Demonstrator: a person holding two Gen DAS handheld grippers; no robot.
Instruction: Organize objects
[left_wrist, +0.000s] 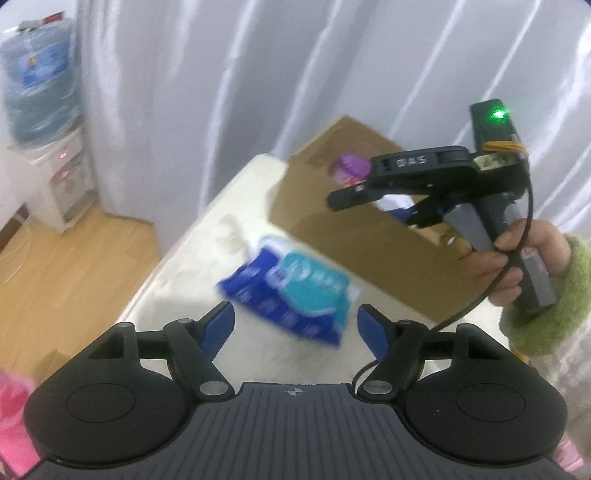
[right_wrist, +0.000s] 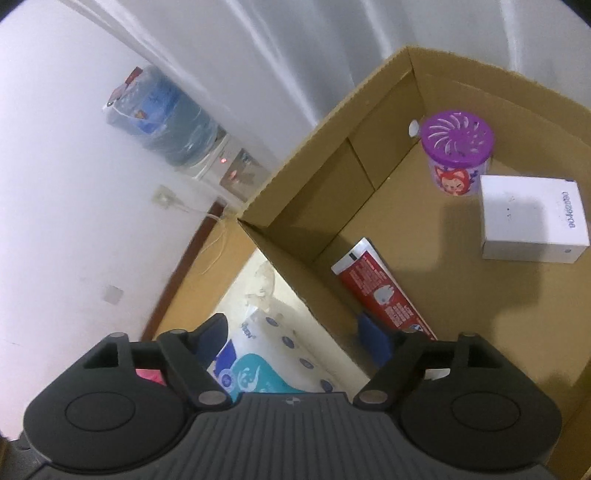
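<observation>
A blue, white and teal tissue pack (left_wrist: 291, 291) lies on the cream table (left_wrist: 184, 280), just ahead of my open, empty left gripper (left_wrist: 295, 325). The open cardboard box (right_wrist: 461, 295) holds a purple-lidded jar (right_wrist: 456, 155), a white box (right_wrist: 532, 218) and a red tube (right_wrist: 380, 291). My right gripper (right_wrist: 299, 332) is open and empty, hovering over the box's near wall. The tissue pack also shows in the right wrist view (right_wrist: 258, 365), below that gripper. In the left wrist view the right gripper (left_wrist: 373, 199) hangs over the cardboard box (left_wrist: 354, 236).
A water dispenser (left_wrist: 48, 125) with a blue bottle stands at the far left by the white curtain (left_wrist: 258, 74). Wooden floor (left_wrist: 62, 280) lies left of the table. Something pink (left_wrist: 14, 417) shows at the lower left edge.
</observation>
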